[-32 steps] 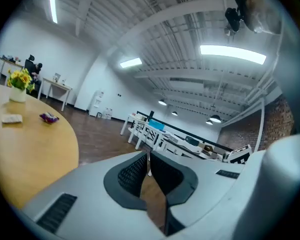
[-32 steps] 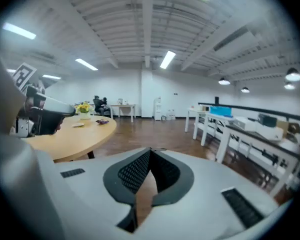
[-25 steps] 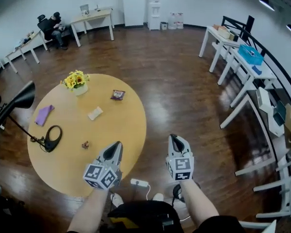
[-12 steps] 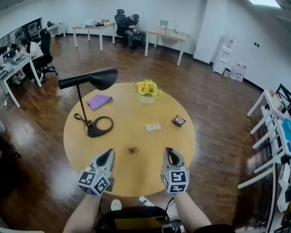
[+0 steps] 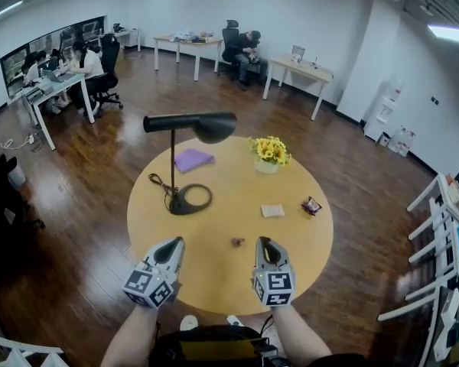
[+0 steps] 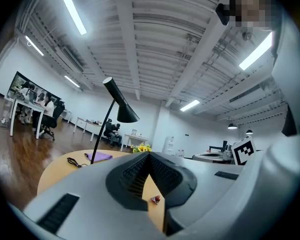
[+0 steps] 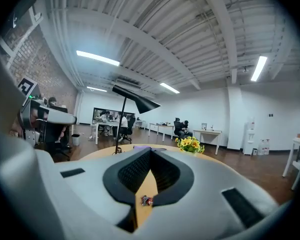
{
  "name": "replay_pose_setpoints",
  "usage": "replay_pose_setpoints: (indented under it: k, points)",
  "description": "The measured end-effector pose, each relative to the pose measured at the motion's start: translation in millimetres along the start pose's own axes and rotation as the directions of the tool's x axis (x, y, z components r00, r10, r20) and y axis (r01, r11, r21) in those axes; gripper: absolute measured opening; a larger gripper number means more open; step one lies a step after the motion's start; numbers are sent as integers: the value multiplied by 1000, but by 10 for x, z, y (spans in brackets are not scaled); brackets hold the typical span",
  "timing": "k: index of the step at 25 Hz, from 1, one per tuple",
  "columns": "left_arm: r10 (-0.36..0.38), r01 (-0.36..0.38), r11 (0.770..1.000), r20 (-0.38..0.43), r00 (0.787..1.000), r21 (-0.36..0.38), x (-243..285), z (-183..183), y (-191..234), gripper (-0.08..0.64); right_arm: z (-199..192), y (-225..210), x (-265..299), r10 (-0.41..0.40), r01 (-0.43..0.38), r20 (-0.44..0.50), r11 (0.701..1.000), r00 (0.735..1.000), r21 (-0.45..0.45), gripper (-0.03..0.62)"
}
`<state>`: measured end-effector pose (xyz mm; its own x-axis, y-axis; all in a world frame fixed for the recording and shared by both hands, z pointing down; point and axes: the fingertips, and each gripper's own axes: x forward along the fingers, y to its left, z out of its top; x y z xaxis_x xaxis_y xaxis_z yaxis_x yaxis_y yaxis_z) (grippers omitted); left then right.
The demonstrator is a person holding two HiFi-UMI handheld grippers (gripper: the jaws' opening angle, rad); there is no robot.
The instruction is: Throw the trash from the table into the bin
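On the round yellow table (image 5: 161, 228) lie three bits of trash: a small crumpled wrapper (image 5: 237, 242), a beige paper scrap (image 5: 272, 211) and a dark snack packet (image 5: 311, 206). The crumpled wrapper shows again just past the jaw tips in the left gripper view (image 6: 155, 199) and in the right gripper view (image 7: 146, 200). My left gripper (image 5: 176, 241) (image 6: 149, 155) hangs over the table's near edge, left of that wrapper, shut and empty. On the wrapper's other side my right gripper (image 5: 262, 241) (image 7: 151, 150) is also shut and holds nothing. No bin is in view.
A black desk lamp (image 5: 191, 125) with its round base (image 5: 190, 199), a purple cloth (image 5: 193, 159) and a pot of yellow flowers (image 5: 268, 153) stand on the table's far half. Desks with seated people line the back and left walls; white tables stand at right.
The head view has swung round, so the table now sits in the middle ahead of me. Both grippers have come over its near edge, either side of the small wrapper, still shut.
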<state>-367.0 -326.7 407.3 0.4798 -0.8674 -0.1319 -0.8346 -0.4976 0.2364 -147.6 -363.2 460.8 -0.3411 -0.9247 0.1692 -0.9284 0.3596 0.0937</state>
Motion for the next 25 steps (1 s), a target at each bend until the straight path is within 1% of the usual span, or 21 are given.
replay_pose_setpoints:
  k: [2,5,11,14,18,21,22,25]
  points:
    - [-20,21,1000,17,1000,-13,26,9,3,0,-28,7,9,-7,7,-12,1000,1000,-6,0]
    - [-21,22,999,32,999,-24,87,-10,31,0,-77,-36,24,-20,20,-30,1000,999,-3,0]
    - [-28,28,999,8,1000,-47,188,-99,100,0,-181,-103,73,-40,41,-60,999,997,11,0]
    - [-14,14,999,-8,1000,-48,215,-125,180,0,-230,-65,115,-36,37,-75,999,997,16,0]
    - [38,-39,998,-26,999,-44,209,-217,346,0,-397,4,236,-20,21,-120,1000,993,10,0]
    - [51,-54,997,-56,997,-60,226,-311,416,31,-534,34,355,5,-4,-166,1000,986,8,2]
    - [52,-56,997,-70,996,-59,238,-350,425,31,-593,39,391,14,-12,-183,1000,983,11,19]
    - [52,-60,996,-108,993,-70,266,-468,440,32,-818,57,495,40,-32,-251,999,967,33,123]
